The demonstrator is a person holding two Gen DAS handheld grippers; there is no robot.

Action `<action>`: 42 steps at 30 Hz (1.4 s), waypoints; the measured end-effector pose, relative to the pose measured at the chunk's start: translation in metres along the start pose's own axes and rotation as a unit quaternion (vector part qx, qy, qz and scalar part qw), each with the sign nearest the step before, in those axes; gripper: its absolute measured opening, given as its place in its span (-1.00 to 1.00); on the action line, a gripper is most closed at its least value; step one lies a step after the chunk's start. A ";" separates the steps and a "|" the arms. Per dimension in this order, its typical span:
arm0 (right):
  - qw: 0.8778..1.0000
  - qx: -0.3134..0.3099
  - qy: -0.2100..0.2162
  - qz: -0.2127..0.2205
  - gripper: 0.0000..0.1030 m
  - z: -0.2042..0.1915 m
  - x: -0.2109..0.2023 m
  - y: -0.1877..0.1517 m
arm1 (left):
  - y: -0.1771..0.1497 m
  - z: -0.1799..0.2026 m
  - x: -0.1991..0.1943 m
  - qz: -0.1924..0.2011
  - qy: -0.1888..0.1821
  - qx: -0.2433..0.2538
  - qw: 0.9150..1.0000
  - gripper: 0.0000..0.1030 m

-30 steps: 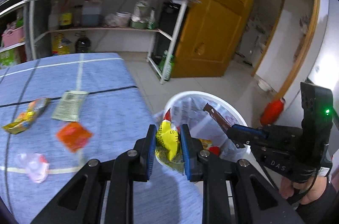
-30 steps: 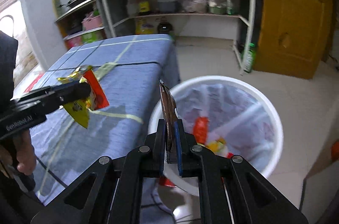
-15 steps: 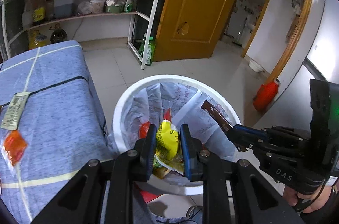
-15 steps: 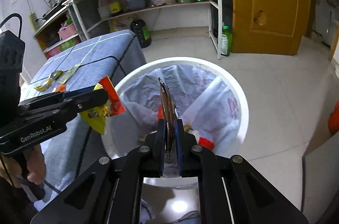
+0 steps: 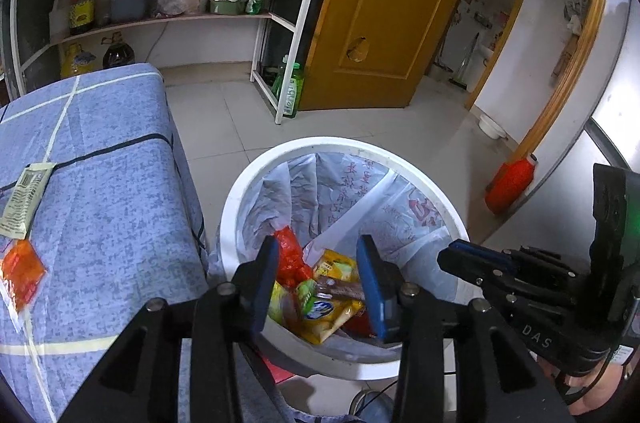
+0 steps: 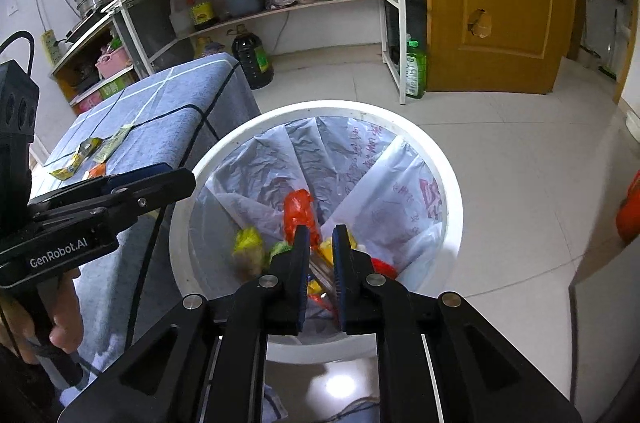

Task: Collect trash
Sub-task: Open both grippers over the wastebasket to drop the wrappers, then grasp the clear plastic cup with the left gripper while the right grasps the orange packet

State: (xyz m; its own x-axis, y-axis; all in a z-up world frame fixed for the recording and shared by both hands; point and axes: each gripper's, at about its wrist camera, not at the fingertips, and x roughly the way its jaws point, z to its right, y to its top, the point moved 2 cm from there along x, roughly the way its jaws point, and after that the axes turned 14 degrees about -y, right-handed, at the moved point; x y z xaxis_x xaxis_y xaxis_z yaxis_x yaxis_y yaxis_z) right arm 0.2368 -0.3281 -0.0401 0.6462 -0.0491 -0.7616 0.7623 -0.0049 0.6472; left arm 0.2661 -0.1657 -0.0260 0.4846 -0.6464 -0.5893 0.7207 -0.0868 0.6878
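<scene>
Both my claws hang over the white bin (image 5: 240,207) beside the table (image 5: 120,223). My left claw (image 5: 318,283) is wide apart w/ nothing in it. My right claw (image 6: 321,263) is a little apart and also empty, I think.

Some wrappers lie already in the bin (image 6: 448,183). More trash is on the table: an orange sachet (image 5: 20,269) and a pale packet (image 5: 26,197).

These look v. light, thin and soft, maybe slippery foil. I would pinch them at a free edge or corner, since flat on cloth they are hard to get under.

The left view shows the orange sachet and pale packet close. The right view shows also a yellow wrapper (image 6: 74,161) farther along the table, which the left view does not show.
</scene>
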 end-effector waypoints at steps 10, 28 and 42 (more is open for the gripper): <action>1.000 -0.011 0.004 0.026 -0.76 -0.013 -0.022 0.005 | -0.002 0.001 -0.026 0.023 -0.001 0.003 1.000 -0.19; 0.992 -0.070 0.074 0.074 -0.30 -0.087 -0.056 0.018 | -0.019 -0.038 -0.129 0.093 0.074 -0.004 0.993 -0.19; 0.978 -0.147 0.127 0.077 -0.16 -0.185 -0.055 0.028 | -0.052 -0.127 -0.209 0.138 0.175 -0.075 0.972 0.05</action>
State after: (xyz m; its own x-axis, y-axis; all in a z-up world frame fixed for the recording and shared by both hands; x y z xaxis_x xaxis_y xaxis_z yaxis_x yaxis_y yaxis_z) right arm 0.2292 -0.1407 0.0134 0.7135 0.2228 -0.6643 0.6084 0.2733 0.7451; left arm 0.1902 0.0699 0.0073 0.7900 -0.3298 -0.5169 0.5903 0.1811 0.7866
